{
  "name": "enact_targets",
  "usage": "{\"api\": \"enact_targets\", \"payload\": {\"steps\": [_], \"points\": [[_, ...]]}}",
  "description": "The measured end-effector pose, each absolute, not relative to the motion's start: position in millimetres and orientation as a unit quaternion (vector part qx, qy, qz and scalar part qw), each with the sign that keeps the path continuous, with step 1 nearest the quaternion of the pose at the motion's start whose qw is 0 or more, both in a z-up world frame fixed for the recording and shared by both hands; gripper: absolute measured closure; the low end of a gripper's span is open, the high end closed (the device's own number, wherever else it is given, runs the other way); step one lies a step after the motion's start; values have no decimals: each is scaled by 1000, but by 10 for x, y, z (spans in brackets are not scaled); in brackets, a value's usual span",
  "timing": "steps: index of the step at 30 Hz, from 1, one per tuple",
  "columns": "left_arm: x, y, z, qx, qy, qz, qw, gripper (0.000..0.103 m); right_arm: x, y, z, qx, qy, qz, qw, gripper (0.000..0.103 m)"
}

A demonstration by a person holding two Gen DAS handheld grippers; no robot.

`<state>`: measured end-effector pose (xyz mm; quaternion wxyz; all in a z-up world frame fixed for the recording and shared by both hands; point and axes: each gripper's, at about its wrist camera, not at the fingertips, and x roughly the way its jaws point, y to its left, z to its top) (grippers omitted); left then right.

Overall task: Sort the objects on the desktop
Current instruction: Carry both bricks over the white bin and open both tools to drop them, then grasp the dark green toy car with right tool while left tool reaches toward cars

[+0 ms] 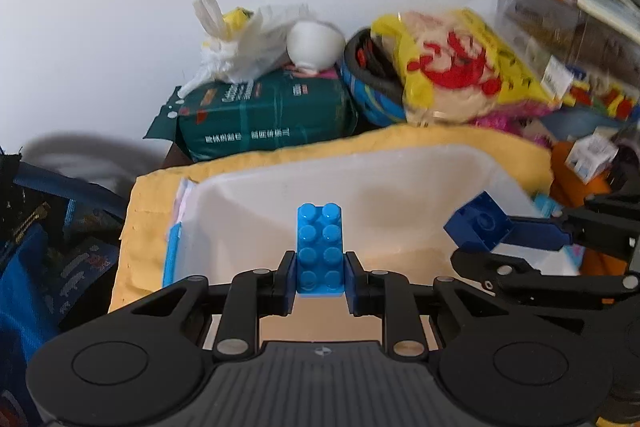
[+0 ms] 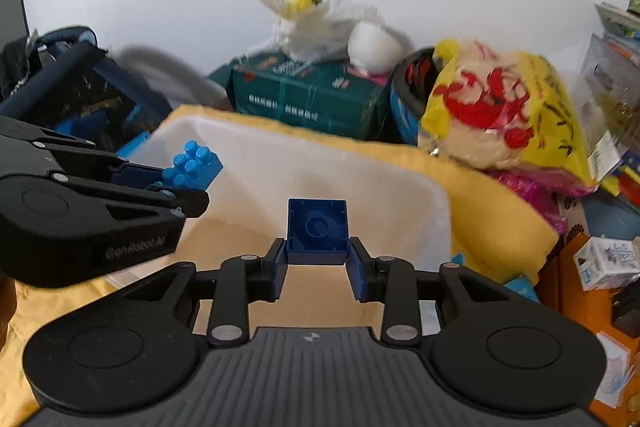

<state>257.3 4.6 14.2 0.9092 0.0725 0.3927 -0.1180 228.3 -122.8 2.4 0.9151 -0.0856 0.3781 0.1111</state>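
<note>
Left wrist view: the left gripper [image 1: 320, 273] has its jaws clamped on a light blue brick [image 1: 320, 247], two studs wide and four long. The brick's long axis runs straight ahead along the fingers, studs facing the camera. It hangs above the near edge of a white bin [image 1: 400, 171], whose open interior lies directly ahead and below. The bin rests on a yellow cloth [image 1: 152, 211]. At the right, the right gripper [image 1: 516, 231] comes in level, grasping a dark blue brick [image 1: 476, 227] over the bin's right side.

Right wrist view: the right gripper [image 2: 317, 255] has its jaws clamped on the dark blue brick [image 2: 317, 227], a short, roughly square piece held with its hollow underside toward the camera. The white bin [image 2: 360, 167] lies ahead and below; its floor appears bare where visible. The left gripper [image 2: 180, 183] enters from the left with the light blue brick [image 2: 192, 163] over the bin's left rim.

Judgement: both bricks are already over or at the bin, neither hand clearly nearer. The coming move turns on carrying each brick slightly forward and releasing it.

Background clutter, including a green package [image 2: 304, 95] and a yellow bag [image 2: 500, 107], stands behind the bin, apart from it.
</note>
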Motion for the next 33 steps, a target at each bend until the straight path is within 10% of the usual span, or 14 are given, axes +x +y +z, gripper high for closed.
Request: {"api": "enact_targets", "payload": {"steps": [9, 14, 33], "points": [[2245, 138, 379, 90, 366, -101, 921, 65, 2157, -1199, 124, -90, 368, 116, 918, 56], [1704, 267, 563, 121, 313, -92, 937, 36, 1771, -1239, 345, -96, 325, 127, 932, 55], [-86, 365, -652, 89, 432, -161, 883, 36, 179, -1256, -791, -142, 430, 164, 877, 64]]}}
